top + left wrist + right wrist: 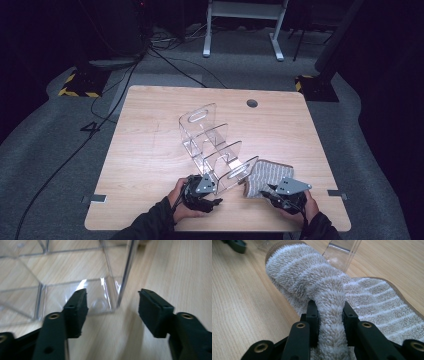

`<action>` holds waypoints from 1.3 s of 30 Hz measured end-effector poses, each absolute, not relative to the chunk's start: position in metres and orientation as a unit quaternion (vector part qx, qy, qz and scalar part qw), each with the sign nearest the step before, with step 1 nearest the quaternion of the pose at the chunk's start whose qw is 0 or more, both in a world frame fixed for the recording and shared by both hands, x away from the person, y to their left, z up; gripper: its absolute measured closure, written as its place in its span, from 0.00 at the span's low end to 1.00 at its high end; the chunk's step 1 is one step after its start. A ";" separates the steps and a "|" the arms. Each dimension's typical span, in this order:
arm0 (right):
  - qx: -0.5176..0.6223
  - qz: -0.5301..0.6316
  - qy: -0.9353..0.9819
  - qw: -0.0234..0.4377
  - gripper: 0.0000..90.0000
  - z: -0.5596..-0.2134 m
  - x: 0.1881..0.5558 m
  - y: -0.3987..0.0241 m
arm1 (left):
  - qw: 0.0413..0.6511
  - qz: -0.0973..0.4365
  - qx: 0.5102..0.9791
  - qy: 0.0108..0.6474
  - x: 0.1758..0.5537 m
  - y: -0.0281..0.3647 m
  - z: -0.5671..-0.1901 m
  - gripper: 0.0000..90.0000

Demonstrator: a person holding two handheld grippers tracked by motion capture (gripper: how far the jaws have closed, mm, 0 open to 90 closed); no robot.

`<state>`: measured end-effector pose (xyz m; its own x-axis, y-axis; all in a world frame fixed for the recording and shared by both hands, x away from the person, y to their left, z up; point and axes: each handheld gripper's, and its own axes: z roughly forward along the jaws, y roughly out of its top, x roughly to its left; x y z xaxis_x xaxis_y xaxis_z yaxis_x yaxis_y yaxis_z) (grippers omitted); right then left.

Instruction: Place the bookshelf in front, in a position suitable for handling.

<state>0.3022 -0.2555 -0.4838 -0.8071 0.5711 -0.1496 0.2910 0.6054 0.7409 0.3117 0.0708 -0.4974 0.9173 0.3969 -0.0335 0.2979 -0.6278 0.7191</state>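
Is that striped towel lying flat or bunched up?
Bunched up: the right gripper pinches a raised fold of the towel; the rest lies on the table.

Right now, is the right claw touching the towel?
Touching. In the right gripper view the right claw has both jaws pressed against a raised fold of the striped towel, pinching it with no gap on either side.

**Pale wood, clear plastic, striped grey-beige pile**

The counter (150,150) is light wood with a fine straight grain. The rack (212,142) on it is clear, colourless plastic. The towel (312,277) is fluffy grey-beige with white stripes and a brown edge. Each hand-held gripper has black jaws with brass-coloured screw rings and a grey plate on top: left hand-held gripper (112,307), right hand-held gripper (329,322). The floor (60,165) is grey carpet, with yellow-and-black hazard tape (75,92) at a stand foot.
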 end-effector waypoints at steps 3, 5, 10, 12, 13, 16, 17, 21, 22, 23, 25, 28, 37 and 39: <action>0.247 0.374 0.874 0.188 0.82 -0.484 0.304 -0.257 | 0.373 0.074 0.901 0.206 0.311 0.086 -0.496 0.35; 0.248 0.375 0.873 0.189 0.82 -0.483 0.303 -0.257 | 0.374 0.087 0.896 0.223 0.314 0.099 -0.495 0.33; 0.242 0.382 0.871 0.192 0.82 -0.480 0.300 -0.258 | 0.386 0.120 0.875 0.265 0.340 0.112 -0.496 0.32; 0.241 0.383 0.871 0.193 0.82 -0.479 0.300 -0.259 | 0.388 0.126 0.872 0.271 0.347 0.112 -0.497 0.32; 0.243 0.384 0.870 0.191 0.82 -0.479 0.301 -0.258 | 0.393 0.143 0.861 0.289 0.357 0.113 -0.498 0.32; 0.243 0.380 0.872 0.188 0.82 -0.481 0.302 -0.258 | 0.406 0.125 0.854 0.301 0.366 0.114 -0.500 0.32; 0.243 0.379 0.873 0.187 0.82 -0.481 0.302 -0.257 | 0.419 0.119 0.850 0.295 0.366 0.114 -0.500 0.34; 0.244 0.380 0.872 0.186 0.82 -0.482 0.302 -0.257 | 0.434 0.109 0.850 0.279 0.364 0.109 -0.498 0.41; 0.246 0.380 0.872 0.185 0.82 -0.482 0.303 -0.258 | 0.436 0.112 0.850 0.273 0.363 0.106 -0.498 0.46; 0.245 0.380 0.872 0.186 0.82 -0.482 0.303 -0.258 | 0.435 0.118 0.850 0.272 0.362 0.103 -0.498 0.50; 0.247 0.380 0.871 0.188 0.82 -0.482 0.302 -0.257 | 0.438 0.114 0.851 0.268 0.363 0.098 -0.499 0.60; 0.246 0.383 0.870 0.190 0.82 -0.480 0.301 -0.258 | 0.436 0.113 0.854 0.261 0.364 0.095 -0.499 0.75; 0.226 0.462 0.830 0.215 0.83 -0.443 0.284 -0.259 | 0.415 0.130 0.864 0.256 0.365 0.088 -0.500 0.94; 0.220 0.476 0.820 0.227 0.84 -0.437 0.281 -0.256 | 0.415 0.129 0.863 0.256 0.364 0.088 -0.500 0.94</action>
